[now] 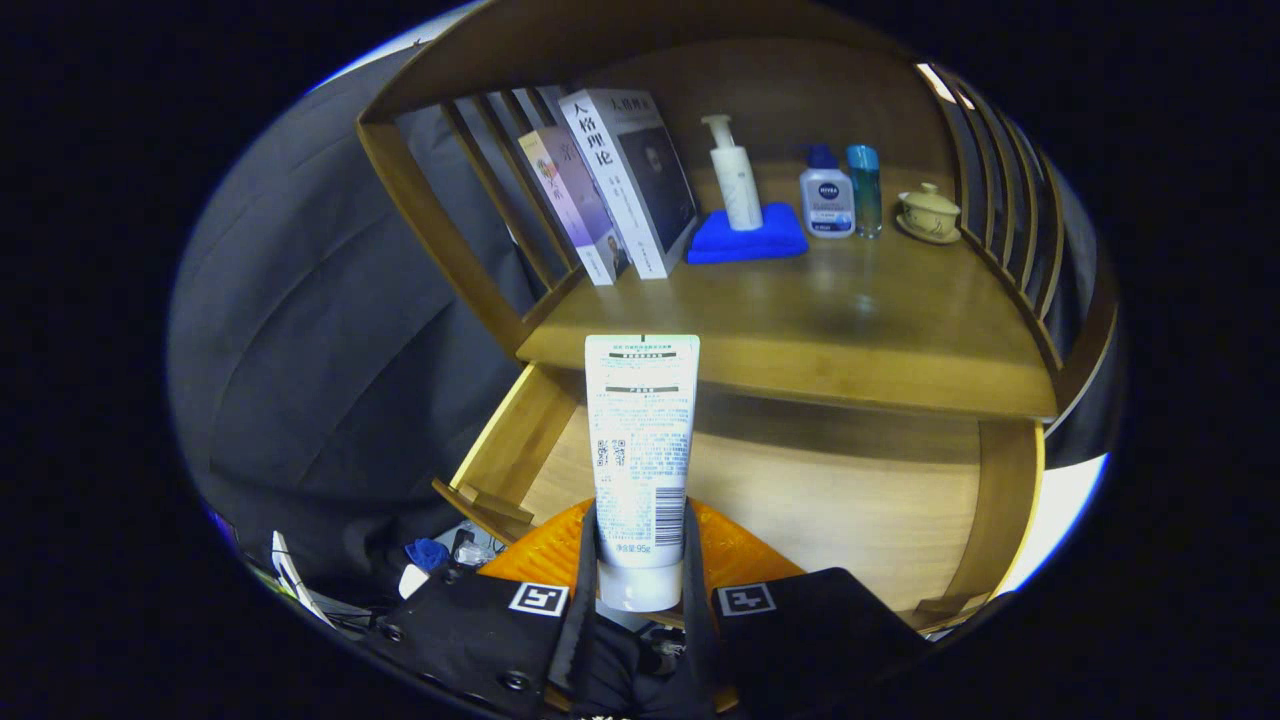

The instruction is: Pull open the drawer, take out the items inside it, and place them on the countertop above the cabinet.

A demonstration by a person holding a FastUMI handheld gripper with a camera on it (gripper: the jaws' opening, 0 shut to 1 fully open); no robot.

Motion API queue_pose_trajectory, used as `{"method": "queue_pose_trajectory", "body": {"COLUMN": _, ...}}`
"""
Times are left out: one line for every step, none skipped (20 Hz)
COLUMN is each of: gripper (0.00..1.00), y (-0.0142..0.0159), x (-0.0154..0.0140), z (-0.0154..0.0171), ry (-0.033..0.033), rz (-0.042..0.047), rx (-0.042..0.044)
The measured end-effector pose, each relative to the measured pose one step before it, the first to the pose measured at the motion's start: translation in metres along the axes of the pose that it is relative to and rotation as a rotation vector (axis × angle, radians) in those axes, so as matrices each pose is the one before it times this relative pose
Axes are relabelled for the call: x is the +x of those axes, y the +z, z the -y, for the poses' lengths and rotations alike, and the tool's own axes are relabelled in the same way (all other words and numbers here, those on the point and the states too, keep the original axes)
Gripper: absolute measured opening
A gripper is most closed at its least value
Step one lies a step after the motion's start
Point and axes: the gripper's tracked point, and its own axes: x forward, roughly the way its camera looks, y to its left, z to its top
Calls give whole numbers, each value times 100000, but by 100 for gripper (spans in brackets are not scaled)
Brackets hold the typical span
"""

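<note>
My gripper (640, 545) is shut on a white tube (640, 440) with printed text and a barcode, holding it near its cap end. The tube stands up between the fingers, its flat crimped end reaching the level of the countertop's front edge. Below and behind it lies the pulled-open wooden drawer (830, 500), its pale bottom bare where I can see it. The wooden countertop (830, 310) stretches just beyond the tube.
On the countertop's back half stand two leaning books (620, 190), a white pump bottle (735, 175) on a blue cloth (748, 240), a small white bottle (826, 200), a blue bottle (864, 188) and a lidded cup (929, 212). Slatted wooden side rails (1010, 210) flank it.
</note>
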Motion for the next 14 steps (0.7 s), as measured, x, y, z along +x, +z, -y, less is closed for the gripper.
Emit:
{"method": "queue_pose_trajectory", "body": {"gripper": 40, "y": 595, "x": -447, "z": 110, "ry": -189, "rz": 1676, "rx": -260}}
{"method": "queue_pose_trajectory", "body": {"gripper": 40, "y": 514, "x": -282, "z": 86, "ry": 15, "rz": 1262, "rx": 356}}
{"method": "queue_pose_trajectory", "body": {"gripper": 40, "y": 709, "x": -255, "z": 353, "ry": -472, "rz": 1439, "rx": 908}}
{"method": "queue_pose_trajectory", "body": {"gripper": 40, "y": 621, "x": -58, "z": 440, "ry": -925, "rz": 755, "rx": 396}}
{"method": "queue_pose_trajectory", "body": {"gripper": 40, "y": 702, "x": -16, "z": 717, "ry": -1917, "rz": 980, "rx": 18}}
{"method": "queue_pose_trajectory", "body": {"gripper": 40, "y": 752, "x": 125, "z": 733, "ry": -2122, "rz": 1091, "rx": -424}}
{"method": "queue_pose_trajectory", "body": {"gripper": 40, "y": 814, "x": 286, "z": 772, "ry": -2420, "rz": 898, "rx": -110}}
{"method": "queue_pose_trajectory", "body": {"gripper": 40, "y": 674, "x": 321, "z": 669, "ry": -2377, "rz": 1045, "rx": 91}}
{"method": "queue_pose_trajectory", "body": {"gripper": 40, "y": 772, "x": 519, "z": 644, "ry": -1986, "rz": 653, "rx": 68}}
{"method": "queue_pose_trajectory", "body": {"gripper": 40, "y": 571, "x": 533, "z": 318, "ry": -2087, "rz": 792, "rx": 245}}
{"method": "queue_pose_trajectory", "body": {"gripper": 40, "y": 599, "x": 700, "z": 557, "ry": -1991, "rz": 249, "rx": -251}}
{"method": "queue_pose_trajectory", "body": {"gripper": 40, "y": 737, "x": 947, "z": 622, "ry": -2152, "rz": 1064, "rx": 907}}
{"method": "queue_pose_trajectory", "body": {"gripper": 40, "y": 677, "x": 1214, "z": 509, "ry": -1462, "rz": -399, "rx": 1952}}
{"method": "queue_pose_trajectory", "body": {"gripper": 40, "y": 362, "x": 1272, "z": 190, "ry": -398, "rz": -1224, "rx": 3305}}
